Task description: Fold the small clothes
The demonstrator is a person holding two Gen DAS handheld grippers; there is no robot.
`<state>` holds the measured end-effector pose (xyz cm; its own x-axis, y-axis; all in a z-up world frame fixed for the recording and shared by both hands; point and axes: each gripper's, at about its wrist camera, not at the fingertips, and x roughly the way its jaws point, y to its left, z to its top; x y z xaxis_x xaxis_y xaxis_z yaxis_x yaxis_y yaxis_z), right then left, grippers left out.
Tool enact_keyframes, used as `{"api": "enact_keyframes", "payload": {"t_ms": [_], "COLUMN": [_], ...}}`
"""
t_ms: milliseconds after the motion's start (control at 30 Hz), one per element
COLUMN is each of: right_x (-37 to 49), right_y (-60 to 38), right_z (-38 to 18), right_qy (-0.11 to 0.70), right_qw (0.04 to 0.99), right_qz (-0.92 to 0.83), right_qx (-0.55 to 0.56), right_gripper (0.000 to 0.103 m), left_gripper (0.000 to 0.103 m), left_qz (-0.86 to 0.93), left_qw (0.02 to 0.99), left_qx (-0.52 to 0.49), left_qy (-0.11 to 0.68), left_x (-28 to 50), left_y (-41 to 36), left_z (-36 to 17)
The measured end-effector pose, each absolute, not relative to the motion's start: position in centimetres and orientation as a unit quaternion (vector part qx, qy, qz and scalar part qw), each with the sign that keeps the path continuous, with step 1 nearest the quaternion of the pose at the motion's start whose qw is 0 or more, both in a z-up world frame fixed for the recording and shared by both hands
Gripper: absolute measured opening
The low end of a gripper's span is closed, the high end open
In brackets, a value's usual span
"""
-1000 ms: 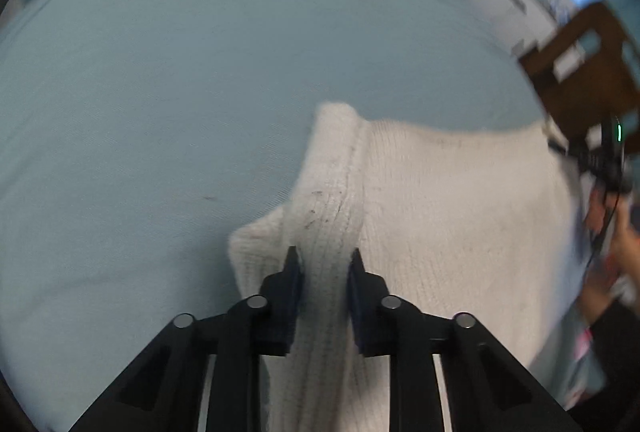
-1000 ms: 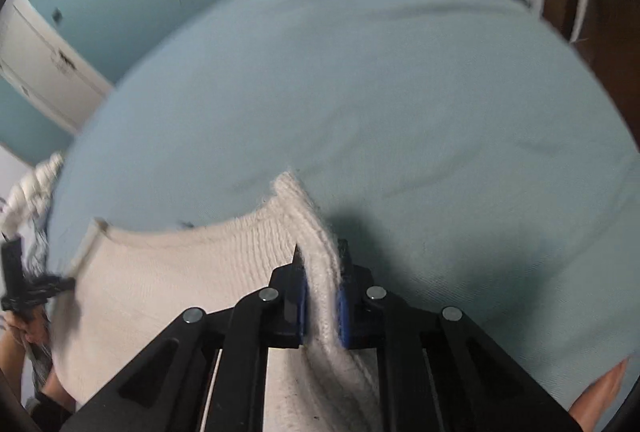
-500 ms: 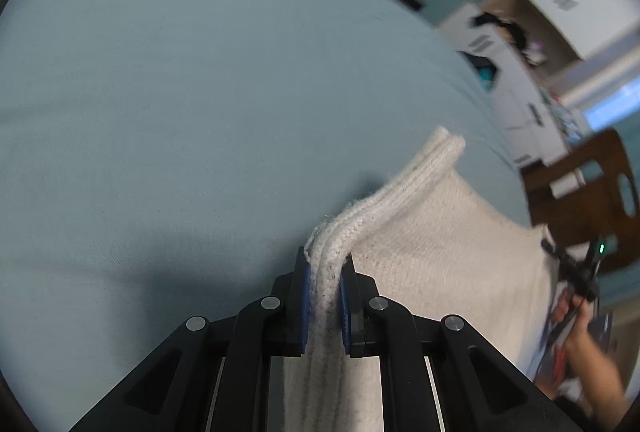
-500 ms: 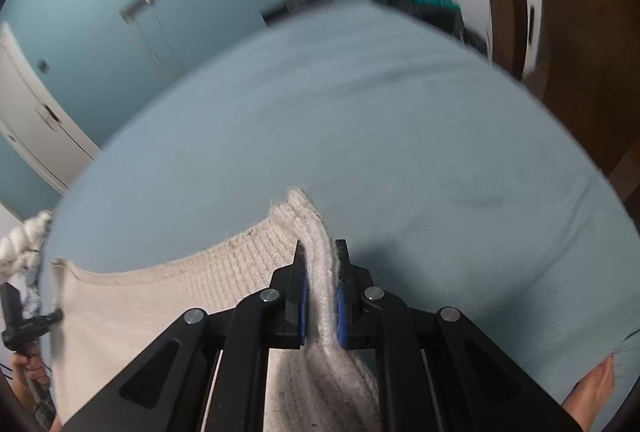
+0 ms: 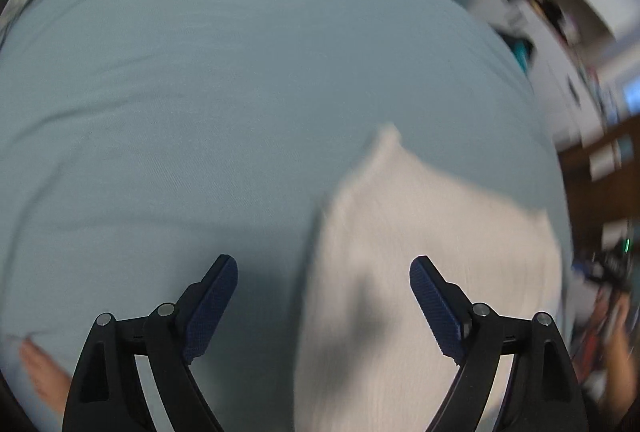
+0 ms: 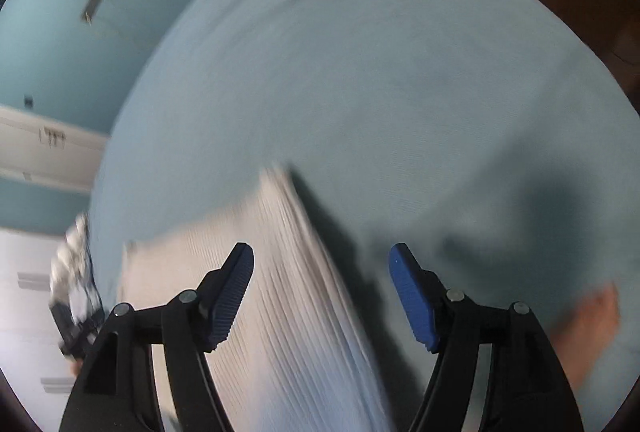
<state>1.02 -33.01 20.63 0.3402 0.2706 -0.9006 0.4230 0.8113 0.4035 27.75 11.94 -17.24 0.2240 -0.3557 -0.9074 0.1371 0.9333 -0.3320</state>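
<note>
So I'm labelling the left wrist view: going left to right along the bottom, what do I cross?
Bare foot → left finger of the opening left gripper → white knit garment, lying loose → right finger → hand at the edge.

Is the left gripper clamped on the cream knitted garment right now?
No. In the left wrist view the left gripper is opening, both blue pads clear of the cream knitted garment lying on the light blue sheet.

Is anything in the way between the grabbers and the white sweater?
Nothing visible is. The white knit sweater lies on the blue sheet right below both. The left gripper and right gripper are opening, pads off the knit, with only air between them and the sweater.
</note>
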Motion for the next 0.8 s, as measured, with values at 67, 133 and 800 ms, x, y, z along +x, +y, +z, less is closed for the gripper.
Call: {"api": "enact_keyframes", "payload": {"t_ms": [67,133,800], "right_x": [-2.4,-3.7,-8.4], "right_y": [-32.9,-33.0,-32.4], "right_z": [19.1,17.2,15.7], "right_qy": [0.611,0.643,0.663], "right_qw": [0.731,0.702,0.705], "right_qz": [-0.042,-0.028,-0.008], "right_qx": [0.301,0.304,0.253], "right_gripper": [0.067,0.067,0.007], "left_gripper": [0.089,0.089,0.103], "left_qz": [-0.184,-0.193,-0.121], "left_qw": [0.771,0.769,0.714], "left_qx": [-0.05,-0.024,-0.046], "left_qy": [0.607,0.608,0.688], "left_x": [24.8,21.7,15.1], "left_y": [10.1,9.1,11.9], "left_z": [-16.4,-16.3,-24.7]}}
